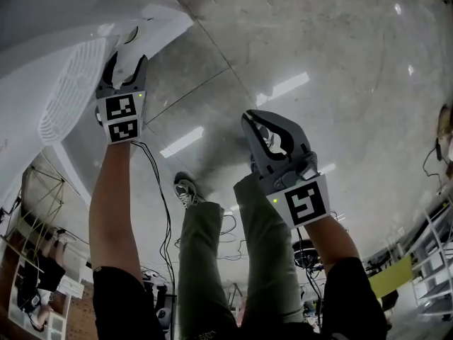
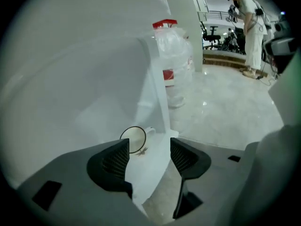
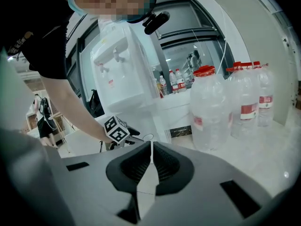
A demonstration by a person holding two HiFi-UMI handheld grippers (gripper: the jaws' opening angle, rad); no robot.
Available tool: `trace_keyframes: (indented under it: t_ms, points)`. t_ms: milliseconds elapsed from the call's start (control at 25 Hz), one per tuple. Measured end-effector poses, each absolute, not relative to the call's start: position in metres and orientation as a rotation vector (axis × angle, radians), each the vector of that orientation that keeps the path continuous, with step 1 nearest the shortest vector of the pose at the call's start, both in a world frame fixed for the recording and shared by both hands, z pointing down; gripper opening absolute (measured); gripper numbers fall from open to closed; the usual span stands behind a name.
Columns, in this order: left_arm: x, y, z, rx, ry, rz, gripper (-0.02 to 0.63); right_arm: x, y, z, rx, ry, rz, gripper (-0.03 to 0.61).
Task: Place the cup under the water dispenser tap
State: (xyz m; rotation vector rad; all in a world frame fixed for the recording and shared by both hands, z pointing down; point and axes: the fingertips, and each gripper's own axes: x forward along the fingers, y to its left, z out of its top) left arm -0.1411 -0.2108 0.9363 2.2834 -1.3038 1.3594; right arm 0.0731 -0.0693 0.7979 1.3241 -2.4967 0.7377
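A white cup (image 2: 134, 139) with a thin dark rim stands on a white ledge of the water dispenser (image 2: 70, 79), just past the tips of my left gripper (image 2: 149, 152). Its jaws are open and the pads do not touch the cup. In the right gripper view the dispenser (image 3: 117, 69) shows two taps high on its front. Far below them are the cup's rim (image 3: 148, 137) and my left gripper's marker cube (image 3: 116, 130). My right gripper (image 3: 151, 147) is shut with nothing in it. In the head view it (image 1: 249, 121) hangs over the floor, right of my left gripper (image 1: 126, 66).
Large clear water bottles (image 3: 211, 107) with red caps stand on the floor right of the dispenser; one (image 2: 171, 65) is just behind the cup's ledge. A person (image 2: 249, 32) stands at the far back. Cables (image 1: 166, 211) trail over the polished floor by my legs.
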Motion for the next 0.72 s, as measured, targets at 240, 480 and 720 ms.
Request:
trace_keyframes:
  t_ms: [240,480,720]
  points:
    - [-0.141,-0.232,0.961,2.275,-1.277,1.547,0.272,0.081,-0.070,0.818,1.281,-2.486,0.749,0.044]
    - [-0.145,-0.243,0.986,2.249,-1.193,1.691,0.272,0.083,-0.077,0.829,1.256,-2.490,0.734,0.044]
    - [-0.146,-0.255,1.006,2.244,-1.106,1.829,0.268,0.081,-0.084,0.835,1.262,-2.494,0.730,0.044]
